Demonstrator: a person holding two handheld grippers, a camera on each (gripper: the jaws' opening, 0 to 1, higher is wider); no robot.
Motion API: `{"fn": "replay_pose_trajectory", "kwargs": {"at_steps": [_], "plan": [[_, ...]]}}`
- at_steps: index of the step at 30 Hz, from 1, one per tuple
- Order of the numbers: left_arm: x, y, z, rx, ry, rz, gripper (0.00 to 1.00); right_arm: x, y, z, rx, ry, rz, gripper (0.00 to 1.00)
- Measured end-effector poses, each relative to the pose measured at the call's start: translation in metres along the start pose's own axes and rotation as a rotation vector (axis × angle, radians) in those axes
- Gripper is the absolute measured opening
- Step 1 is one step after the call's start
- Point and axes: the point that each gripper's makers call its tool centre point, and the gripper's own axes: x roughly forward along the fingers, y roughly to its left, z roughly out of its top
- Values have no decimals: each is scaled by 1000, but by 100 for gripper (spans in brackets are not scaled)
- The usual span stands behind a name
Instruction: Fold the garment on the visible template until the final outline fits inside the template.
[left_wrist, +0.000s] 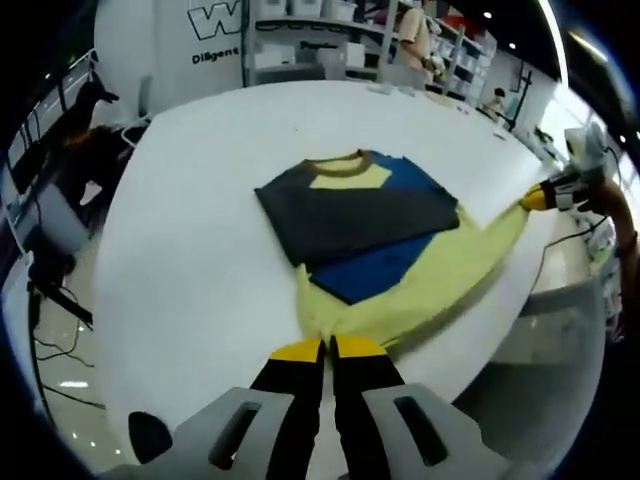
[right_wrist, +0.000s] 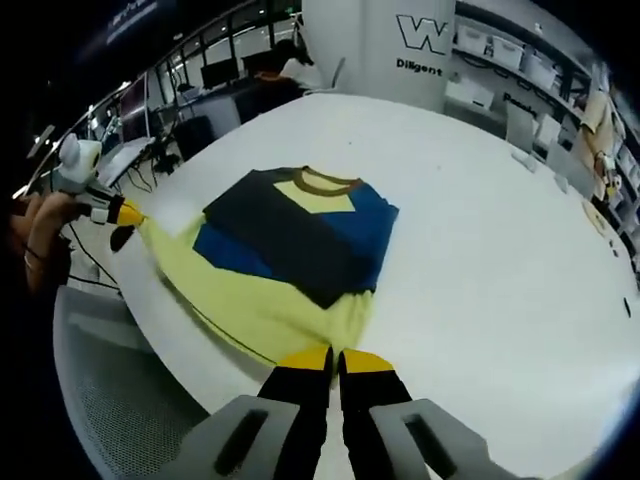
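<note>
**Mia:** Right up close in the left gripper view are the black jaws with yellow tips of the left gripper (left_wrist: 328, 349). They are squeezed together on a bottom corner of the soft yellow, blue and dark grey shirt (left_wrist: 375, 235).

**Tom:** In the right gripper view the right gripper (right_wrist: 336, 360) looks the same. Its yellow-tipped jaws are pinched tight on the other bottom corner of the shirt.

**Mia:** So where is the shirt?

**Tom:** It lies on the big round white table (left_wrist: 190, 250), near the edge by the person. The top part is folded, with the brown collar (right_wrist: 322, 181) on the far side. The yellow bottom part is pulled tight between the two grippers.

**Mia:** What could go wrong?

**Tom:** The yellow edge sits right at the table's rim. If it goes slack, I think it could slide off and drag the folded part with it.

**Mia:** And if one side lifts faster?

**Tom:** Then the fold may land crooked. A hard pull could also mess up the neat top, or a corner could slip out.

**Mia:** I can't spot any template lines.

**Tom:** Me neither, so I can't tell if it fits.
</note>
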Motion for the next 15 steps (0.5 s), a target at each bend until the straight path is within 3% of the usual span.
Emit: {"fn": "replay_pose_trajectory", "kwargs": {"at_steps": [15], "plan": [[8,15,61,20,-84,28,1,10,-21,48,-34,-46,-41,0]]}}
